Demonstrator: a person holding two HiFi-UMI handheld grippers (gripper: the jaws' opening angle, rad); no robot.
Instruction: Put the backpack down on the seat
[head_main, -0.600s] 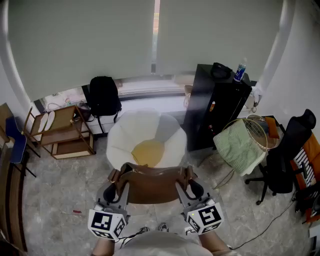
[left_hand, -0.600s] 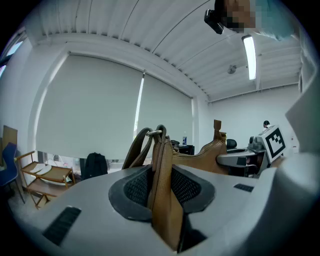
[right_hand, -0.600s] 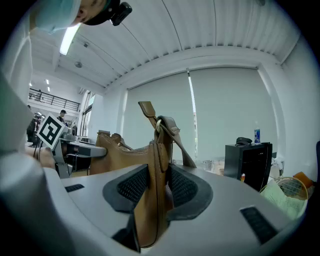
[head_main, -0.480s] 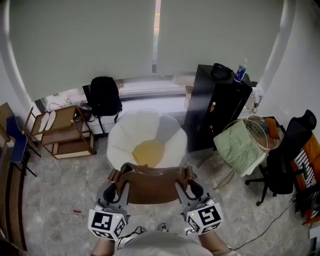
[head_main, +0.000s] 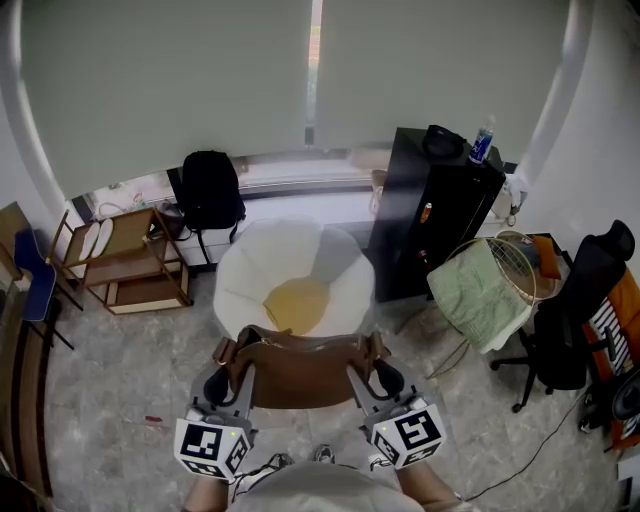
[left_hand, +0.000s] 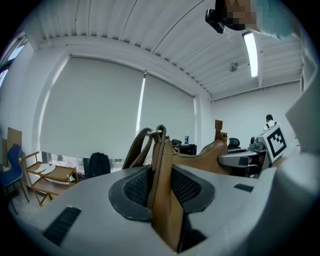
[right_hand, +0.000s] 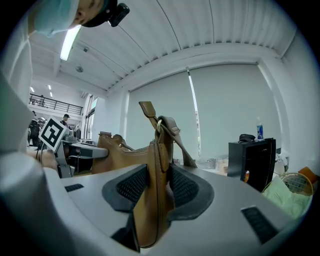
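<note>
At bottom centre, the left gripper (head_main: 238, 372) and right gripper (head_main: 362, 372) each clamped one end of a brown leather bag (head_main: 300, 368), held up at the near edge of a white round chair (head_main: 240, 280) with a yellow cushion (head_main: 297, 303). Farther up stood a wooden shelf (head_main: 125, 262) at left, a black backpack (head_main: 208, 190) below the window, and at right a black cabinet (head_main: 430, 215) bearing a bottle (head_main: 481, 140), its label too small to read.
</note>
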